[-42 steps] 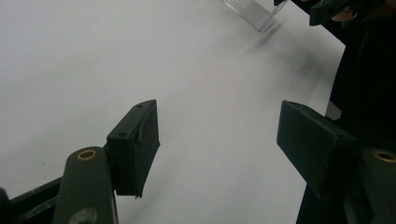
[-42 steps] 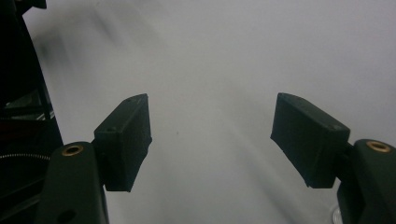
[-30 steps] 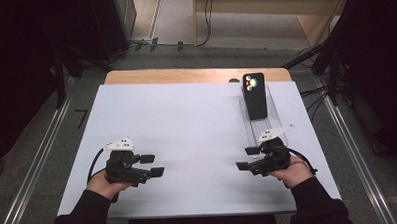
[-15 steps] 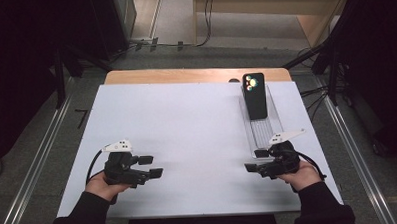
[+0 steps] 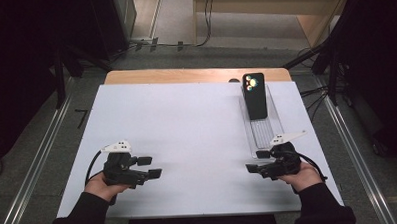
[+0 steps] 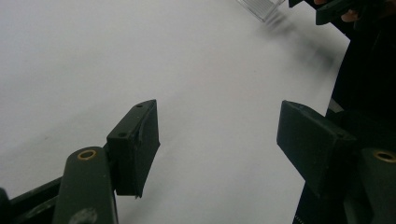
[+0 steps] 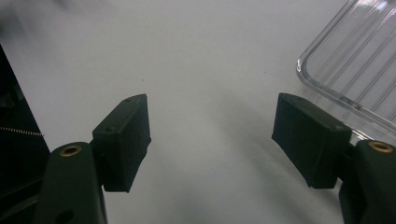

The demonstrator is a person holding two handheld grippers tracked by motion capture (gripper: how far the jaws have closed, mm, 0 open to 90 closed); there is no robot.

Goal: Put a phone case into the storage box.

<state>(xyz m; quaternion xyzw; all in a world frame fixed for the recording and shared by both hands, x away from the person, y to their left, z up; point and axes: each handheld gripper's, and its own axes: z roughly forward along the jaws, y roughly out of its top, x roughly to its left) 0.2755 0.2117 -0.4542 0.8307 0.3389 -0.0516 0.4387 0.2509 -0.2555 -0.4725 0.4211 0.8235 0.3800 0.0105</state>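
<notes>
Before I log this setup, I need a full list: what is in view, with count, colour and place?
Phone: one, black, coloured dots at its far end, lying in the tray's far part.
Tray: one, clear ribbed plastic, right side of the board, lengthwise.
Board: one, white, covering the table.
Table: one, wooden edge at the far side.
Left tongs: one, black, open over bare board, near left.
Right tongs: one, black, open, at the tray's near end.
Hands: two, dark sleeves, bottom edge.
</notes>
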